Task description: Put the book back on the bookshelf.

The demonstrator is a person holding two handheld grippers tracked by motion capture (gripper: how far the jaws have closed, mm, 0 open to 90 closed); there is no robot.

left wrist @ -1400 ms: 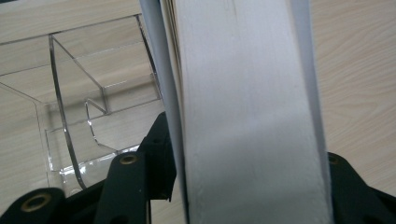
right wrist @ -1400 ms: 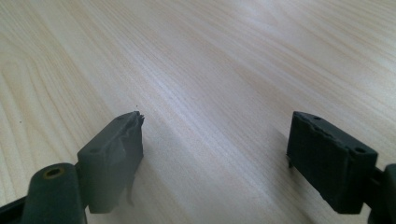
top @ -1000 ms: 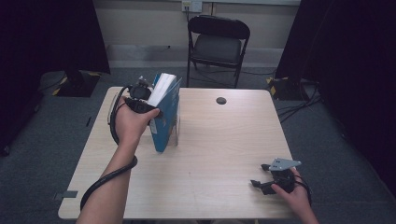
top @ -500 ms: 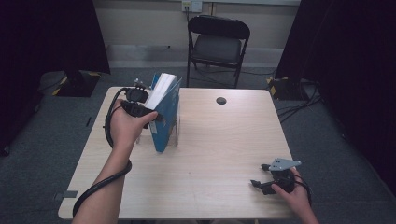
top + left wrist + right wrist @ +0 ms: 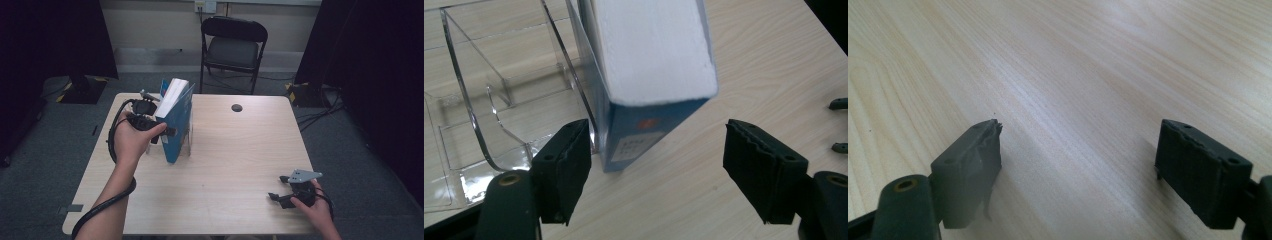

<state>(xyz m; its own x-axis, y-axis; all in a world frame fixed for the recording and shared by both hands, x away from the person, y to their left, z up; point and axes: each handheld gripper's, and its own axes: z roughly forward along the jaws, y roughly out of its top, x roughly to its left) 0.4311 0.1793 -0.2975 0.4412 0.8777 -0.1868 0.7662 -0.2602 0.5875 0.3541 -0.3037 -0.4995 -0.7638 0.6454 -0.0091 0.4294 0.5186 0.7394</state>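
Apparently the placing is nearly done — blue book stands tilted against the clear acrylic stand, on the table. Left gripper jaws have just been opening, book btwn them, pads off it. Right gripper rests wide, empty, well apart from the stand — left: withdraw.

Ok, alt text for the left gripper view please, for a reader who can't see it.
A thick blue book stands tilted on a wooden table, leaning against a clear plastic holder. The left gripper has just been opening; its black jaws stand apart on either side of the book's lower corner, pads off it.
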